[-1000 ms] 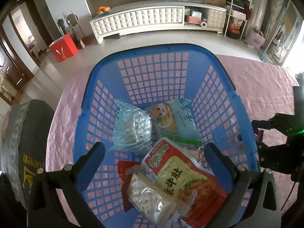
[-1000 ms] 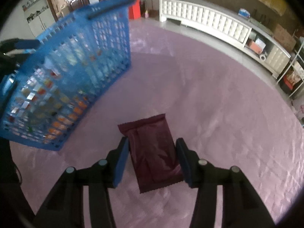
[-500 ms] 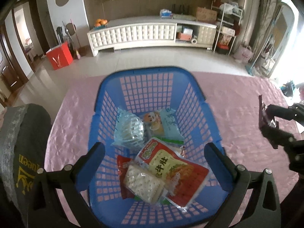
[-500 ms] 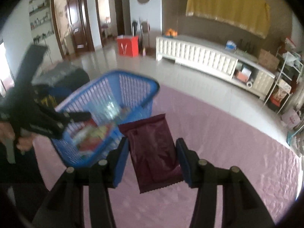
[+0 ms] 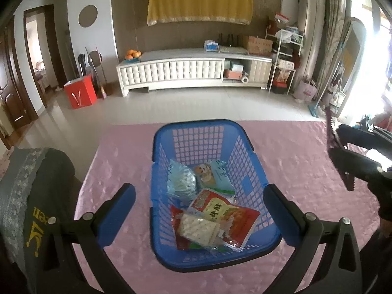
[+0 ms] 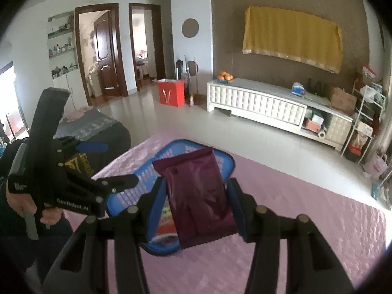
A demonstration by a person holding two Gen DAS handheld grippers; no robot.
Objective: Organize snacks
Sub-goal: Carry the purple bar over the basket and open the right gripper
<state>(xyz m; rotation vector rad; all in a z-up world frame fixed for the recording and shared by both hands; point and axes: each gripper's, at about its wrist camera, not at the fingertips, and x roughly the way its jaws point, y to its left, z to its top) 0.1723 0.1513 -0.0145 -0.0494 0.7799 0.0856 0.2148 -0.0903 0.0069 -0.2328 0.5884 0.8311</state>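
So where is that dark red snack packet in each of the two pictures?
Left wrist view: dark red snack packet at the far right edge, seen edge-on in the right hand-held gripper.
Right wrist view: centre, clamped between the fingers.
Shared landmark: the blue basket.

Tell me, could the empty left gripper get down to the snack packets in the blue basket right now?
Probably yes. The left gripper is open, holds nothing, and looks down into the uncovered blue basket. The red packet lies on top, and the right gripper with its maroon packet is off to one side.
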